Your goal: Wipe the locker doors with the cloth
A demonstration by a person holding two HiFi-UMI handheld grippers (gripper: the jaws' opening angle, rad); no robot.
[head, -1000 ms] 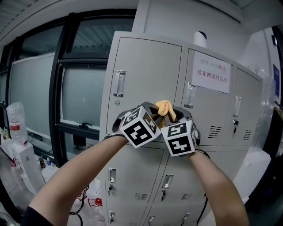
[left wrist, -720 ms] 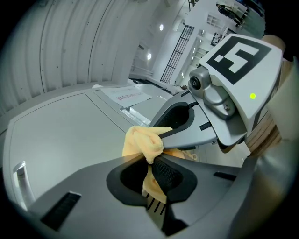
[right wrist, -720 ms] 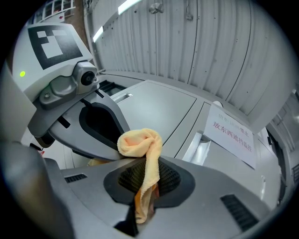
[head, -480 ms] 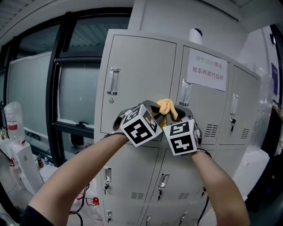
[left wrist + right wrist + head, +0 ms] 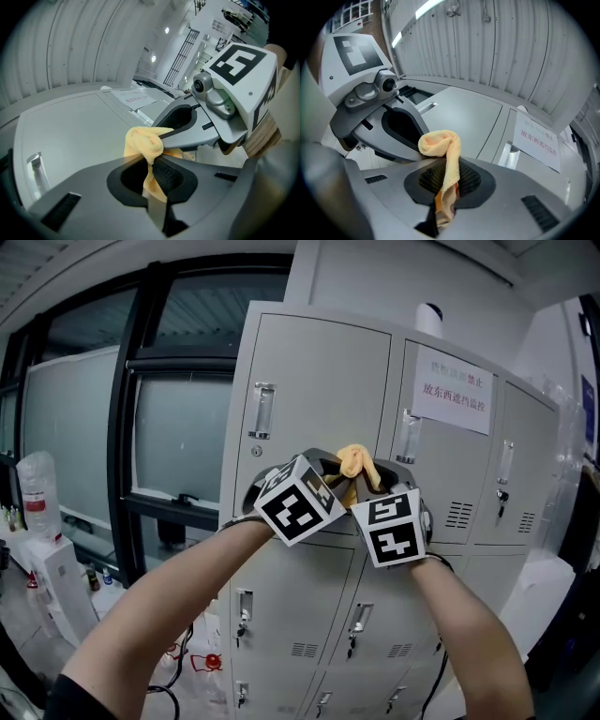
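Left gripper [image 5: 330,476]: jaws closed on one end of the cloth [image 5: 354,463], with the fabric pinched between the pads.

Right gripper [image 5: 377,482]: jaws clamped on the other end of the same cloth, with a strip hanging down through the grip.

Cloth: yellow-orange, bunched in a small roll that rises just above both sets of jaw tips and bridges the two grippers, which sit side by side and nearly touch.

Locker doors [image 5: 314,399]: grey, directly ahead of the jaws. Whether the cloth touches the metal cannot be told.

Door handle [image 5: 262,411]: up and left of the left gripper.

Paper notice [image 5: 454,401]: up and right of the right gripper.

Change from half a second ago: both grips and the roll are unchanged. In the head view the lockers sit slightly further right, and the grippers have hardly moved.
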